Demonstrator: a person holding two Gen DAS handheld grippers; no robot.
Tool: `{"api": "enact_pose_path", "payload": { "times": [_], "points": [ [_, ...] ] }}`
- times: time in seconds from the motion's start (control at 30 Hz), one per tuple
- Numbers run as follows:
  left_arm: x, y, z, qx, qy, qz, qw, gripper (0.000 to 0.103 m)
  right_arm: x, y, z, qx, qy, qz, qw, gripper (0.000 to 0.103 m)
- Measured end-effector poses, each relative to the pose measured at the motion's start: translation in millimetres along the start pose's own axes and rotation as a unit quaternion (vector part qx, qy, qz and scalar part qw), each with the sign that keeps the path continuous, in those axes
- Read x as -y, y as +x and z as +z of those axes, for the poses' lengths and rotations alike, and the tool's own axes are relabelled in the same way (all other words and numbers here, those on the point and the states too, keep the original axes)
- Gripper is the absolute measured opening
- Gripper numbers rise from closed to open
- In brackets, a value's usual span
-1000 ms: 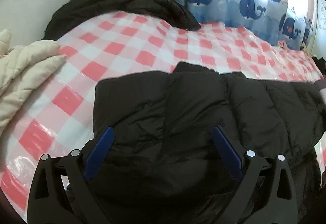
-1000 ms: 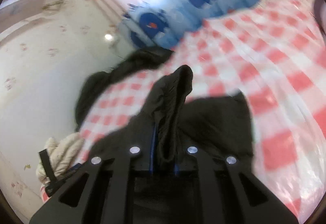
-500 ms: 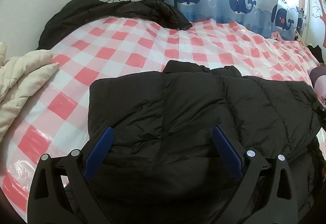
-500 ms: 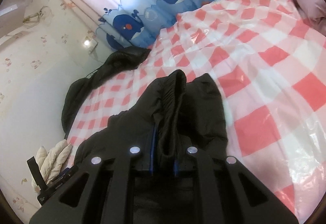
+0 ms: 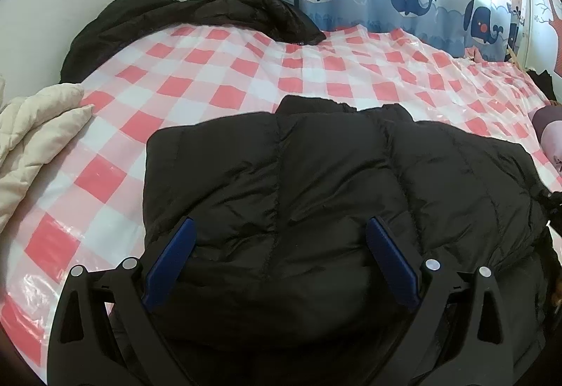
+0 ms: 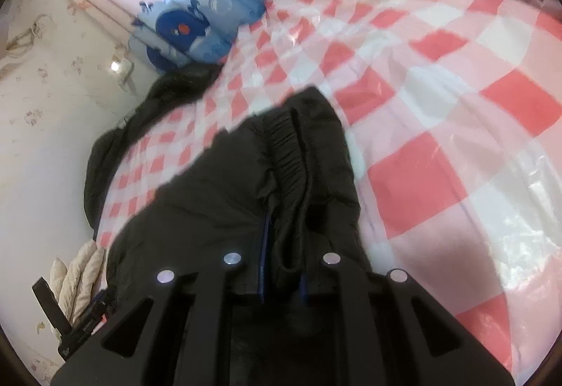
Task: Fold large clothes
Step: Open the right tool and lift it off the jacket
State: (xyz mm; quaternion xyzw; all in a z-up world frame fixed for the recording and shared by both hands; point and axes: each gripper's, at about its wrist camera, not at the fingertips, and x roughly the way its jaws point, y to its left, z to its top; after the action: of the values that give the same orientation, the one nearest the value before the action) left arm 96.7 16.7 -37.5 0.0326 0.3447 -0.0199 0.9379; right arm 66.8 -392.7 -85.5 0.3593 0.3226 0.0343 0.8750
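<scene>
Right claw clamps the black jacket's cuff — left claw gapes, released.

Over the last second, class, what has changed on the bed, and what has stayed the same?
The right gripper, carrying the pinched cuff of the black puffer jacket, has come lower towards the red-checked cover and rolled slightly. The jacket now lies flatter and more spread out. Unchanged: the right grip stays shut on the cuff, the left gripper stays open over the jacket, and the cream quilt and far dark coat lie where they were.
</scene>
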Motion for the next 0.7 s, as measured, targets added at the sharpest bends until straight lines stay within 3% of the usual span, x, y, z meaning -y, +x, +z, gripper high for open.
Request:
{"api": "enact_pose_path", "payload": {
  "times": [0.13,0.33,0.37,0.43,0.47,0.57,0.63,0.7],
  "points": [
    [0.4,2.7,-1.3,-0.010,0.003,-0.001,0.9999,0.094,-11.8,-8.8,5.6,0.015,-0.025,-0.010,1.000,0.014],
    [0.8,6.8,-2.4,-0.025,0.008,-0.008,0.9996,0.094,18.8,15.2,-2.2,-0.046,0.037,-0.012,0.998,0.015],
    [0.7,3.6,-0.7,-0.019,0.007,-0.007,0.9998,0.094,20.8,11.0,-1.0,-0.041,0.046,-0.015,0.998,0.020],
    [-1.2,-0.9,1.9,-0.008,0.002,-0.008,0.9999,0.094,18.3,-2.7,4.0,-0.012,0.043,-0.035,0.998,0.032],
    [-2.4,-2.1,2.8,-0.006,-0.001,-0.008,0.9999,0.094,18.5,-10.5,6.7,0.005,0.045,-0.047,0.998,0.043],
    [-6.5,-4.2,6.7,-0.009,-0.012,-0.013,0.9998,0.094,19.8,-41.1,18.0,0.075,0.047,-0.084,0.993,0.045],
    [-13.2,-17.8,19.3,0.013,-0.019,-0.025,0.9994,0.094,-9.2,-62.8,28.4,0.128,-0.013,-0.079,0.989,0.051],
    [-24.5,-32.5,33.6,0.049,-0.040,-0.020,0.9978,0.094,-46.0,-68.9,34.1,0.157,-0.073,-0.062,0.983,0.069]
  ]
}}
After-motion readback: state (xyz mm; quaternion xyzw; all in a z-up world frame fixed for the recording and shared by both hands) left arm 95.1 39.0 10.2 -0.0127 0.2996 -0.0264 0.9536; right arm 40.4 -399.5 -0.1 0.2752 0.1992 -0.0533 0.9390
